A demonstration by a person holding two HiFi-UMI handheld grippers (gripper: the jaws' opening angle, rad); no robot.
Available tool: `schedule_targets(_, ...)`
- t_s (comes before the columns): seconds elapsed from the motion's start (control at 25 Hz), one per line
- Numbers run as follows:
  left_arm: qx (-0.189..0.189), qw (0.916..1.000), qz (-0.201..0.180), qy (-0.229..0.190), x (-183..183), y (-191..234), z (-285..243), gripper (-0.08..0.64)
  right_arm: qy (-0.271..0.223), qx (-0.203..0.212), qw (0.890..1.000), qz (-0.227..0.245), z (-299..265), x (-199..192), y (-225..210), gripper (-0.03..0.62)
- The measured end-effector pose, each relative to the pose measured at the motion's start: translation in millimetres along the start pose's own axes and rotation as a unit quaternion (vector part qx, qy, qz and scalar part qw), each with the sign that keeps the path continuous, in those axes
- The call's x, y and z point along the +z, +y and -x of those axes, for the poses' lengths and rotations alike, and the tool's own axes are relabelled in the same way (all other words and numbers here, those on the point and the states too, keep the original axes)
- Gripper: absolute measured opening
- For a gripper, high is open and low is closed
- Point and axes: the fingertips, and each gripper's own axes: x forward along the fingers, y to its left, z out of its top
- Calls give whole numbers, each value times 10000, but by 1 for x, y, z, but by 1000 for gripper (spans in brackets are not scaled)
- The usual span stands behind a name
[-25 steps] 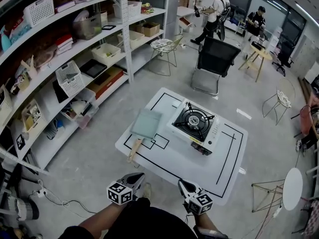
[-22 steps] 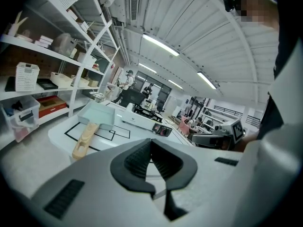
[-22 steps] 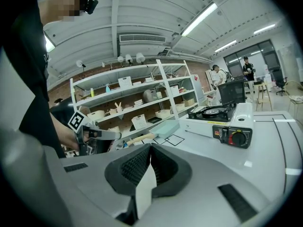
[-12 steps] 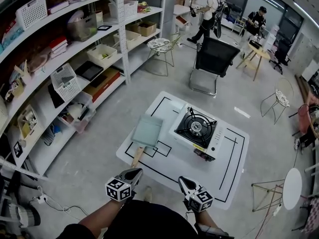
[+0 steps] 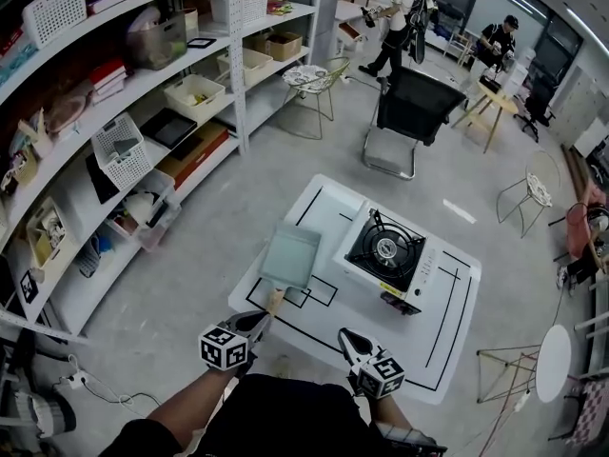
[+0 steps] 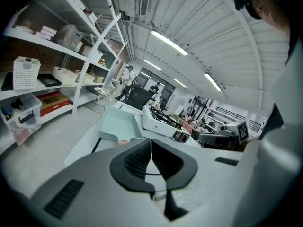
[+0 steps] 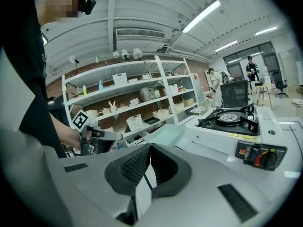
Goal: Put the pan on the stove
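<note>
A square pale-green pan (image 5: pixel 290 255) with a wooden handle (image 5: pixel 274 301) lies on the left part of a low white table (image 5: pixel 447 341). To its right on that table stands a white single-burner stove (image 5: pixel 390 251). My left gripper (image 5: pixel 259 320) is shut and empty, its tip just short of the handle's end. My right gripper (image 5: pixel 346 337) is shut and empty too, over the table's near edge. The left gripper view shows the pan (image 6: pixel 119 126) and stove (image 6: pixel 161 119) ahead of shut jaws (image 6: pixel 151 151). In the right gripper view the stove (image 7: pixel 232 118) and pan (image 7: pixel 165 135) lie beyond shut jaws (image 7: pixel 149 159).
Long shelves (image 5: pixel 143 74) with baskets and boxes line the left. A black chair (image 5: pixel 411 112) stands behind the table, with wire stools and small tables around. People (image 5: pixel 400 8) stand at the far end. Black tape lines mark the tabletop.
Both grippers have moved forward to the table. The left gripper's tip, once well short of the pan's handle, now sits close to its end. Pan and stove have not moved.
</note>
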Motion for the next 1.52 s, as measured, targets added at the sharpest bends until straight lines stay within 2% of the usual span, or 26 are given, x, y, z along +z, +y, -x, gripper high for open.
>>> schedule_targets(0.24,5,9969,697,370,-14,35,-13,33,92,-119,9998,-90,-10,9,-4,26)
schedule_targets(0.4,-152,9886,1285,763,-32,50,-25,149,120,-100,9999,-15,-18,12,-9,26)
schedule_targets(0.56,-265,9816,1494,1156,-48,59,-37,185,146,-60,9999,34,-27,11,-10,26)
schedule_targets(0.72,-475,9747,1668,1409,-48,56,-50,203,171,-135,9998,-33,-28,10,-14,26)
schedule_targets(0.92,-796,9600,2200,1538,-52,51,-63,209,220,-219,9995,-88,-22,4,-22,26)
schedule_targets(1.12,-1259,9343,3011,1435,-51,46,-73,209,222,-386,9989,-147,-15,3,-28,26)
schedule_targets(1.32,-1354,9228,3351,1336,-48,47,-81,164,266,-566,9978,-217,-6,1,-35,26)
schedule_targets(1.52,-1546,9058,3698,1376,-50,45,-82,125,231,-724,9967,-288,-1,1,-42,26)
